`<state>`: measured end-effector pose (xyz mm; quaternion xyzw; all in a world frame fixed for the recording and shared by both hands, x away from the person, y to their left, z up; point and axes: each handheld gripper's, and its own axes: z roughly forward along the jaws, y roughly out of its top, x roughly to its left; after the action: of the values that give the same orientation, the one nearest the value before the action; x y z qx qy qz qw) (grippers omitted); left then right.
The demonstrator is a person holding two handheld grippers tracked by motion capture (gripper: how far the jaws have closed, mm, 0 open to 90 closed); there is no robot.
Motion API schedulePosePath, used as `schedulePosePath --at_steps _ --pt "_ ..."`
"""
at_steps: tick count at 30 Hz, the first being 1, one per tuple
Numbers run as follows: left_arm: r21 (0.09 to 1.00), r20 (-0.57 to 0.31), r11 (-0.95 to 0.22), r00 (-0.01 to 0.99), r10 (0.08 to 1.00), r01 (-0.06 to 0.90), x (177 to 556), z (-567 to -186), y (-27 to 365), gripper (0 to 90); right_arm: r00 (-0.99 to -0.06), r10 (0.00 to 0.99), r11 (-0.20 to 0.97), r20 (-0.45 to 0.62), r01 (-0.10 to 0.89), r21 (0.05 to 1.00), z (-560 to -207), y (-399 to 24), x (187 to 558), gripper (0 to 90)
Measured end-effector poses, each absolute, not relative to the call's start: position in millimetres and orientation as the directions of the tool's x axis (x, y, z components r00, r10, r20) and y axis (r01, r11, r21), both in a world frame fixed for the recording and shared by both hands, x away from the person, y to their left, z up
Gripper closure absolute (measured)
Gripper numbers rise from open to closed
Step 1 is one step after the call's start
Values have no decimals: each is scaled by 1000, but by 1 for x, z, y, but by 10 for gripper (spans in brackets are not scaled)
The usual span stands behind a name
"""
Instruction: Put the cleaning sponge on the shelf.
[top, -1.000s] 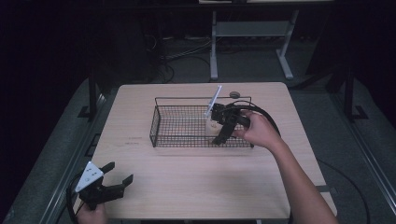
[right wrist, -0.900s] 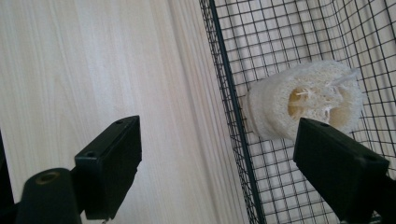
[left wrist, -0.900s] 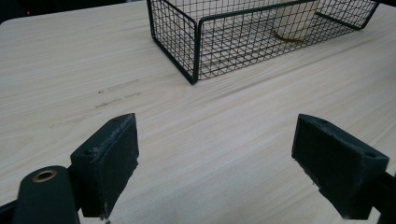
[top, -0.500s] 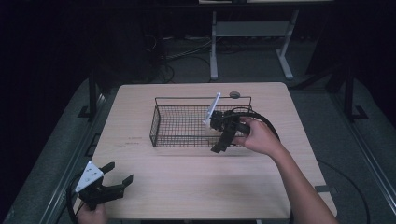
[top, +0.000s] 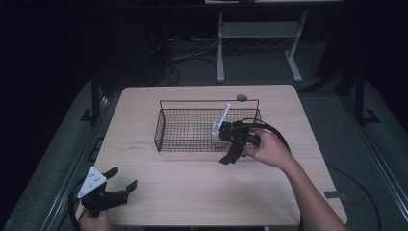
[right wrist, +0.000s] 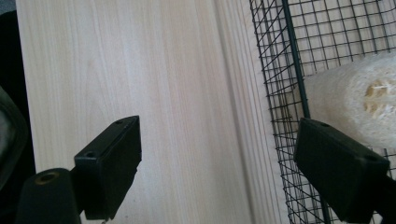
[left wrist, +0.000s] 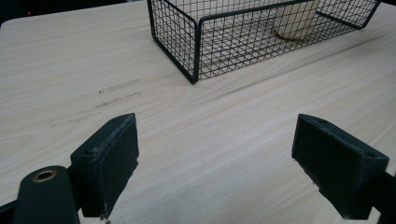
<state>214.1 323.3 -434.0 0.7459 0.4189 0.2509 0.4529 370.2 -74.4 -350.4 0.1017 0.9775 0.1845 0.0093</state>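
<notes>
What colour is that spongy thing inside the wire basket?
The loofah is pale cream with a tan, fibrous core. It shows best in the right gripper view, behind the black basket mesh.

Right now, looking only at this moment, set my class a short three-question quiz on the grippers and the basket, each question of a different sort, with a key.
1. True or false: the loofah lies inside the wire basket.
2. Multiple choice: the right gripper is A) shut on the loofah, B) open at the basket's near right corner, C) resting at the table's far left corner.
3. Fill the gap: the left gripper stands with its jaws ____ at the near left of the table.

Key: 1 true; 2 B; 3 open.
</notes>
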Motion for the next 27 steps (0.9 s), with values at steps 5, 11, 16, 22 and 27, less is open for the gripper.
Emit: schedulePosePath --at_steps 5,11,16,22,27 --pt "885 -3 -242 526 851 397 214 -434 323 139 -982 189 919 7 180 350 -357 -74 362 147" --pt "885 -2 -242 525 851 397 214 -434 322 139 -983 184 918 9 176 356 -362 -77 354 147" --pt "884 -2 -244 526 850 398 214 -434 322 139 -984 180 915 6 169 367 -365 -81 346 149" --pt "884 -4 -243 526 850 399 214 -434 322 139 -983 186 905 -7 168 390 -369 -90 337 149" --pt "883 -4 -244 526 850 401 214 -434 321 139 -981 192 902 -4 175 394 -377 -98 331 149"
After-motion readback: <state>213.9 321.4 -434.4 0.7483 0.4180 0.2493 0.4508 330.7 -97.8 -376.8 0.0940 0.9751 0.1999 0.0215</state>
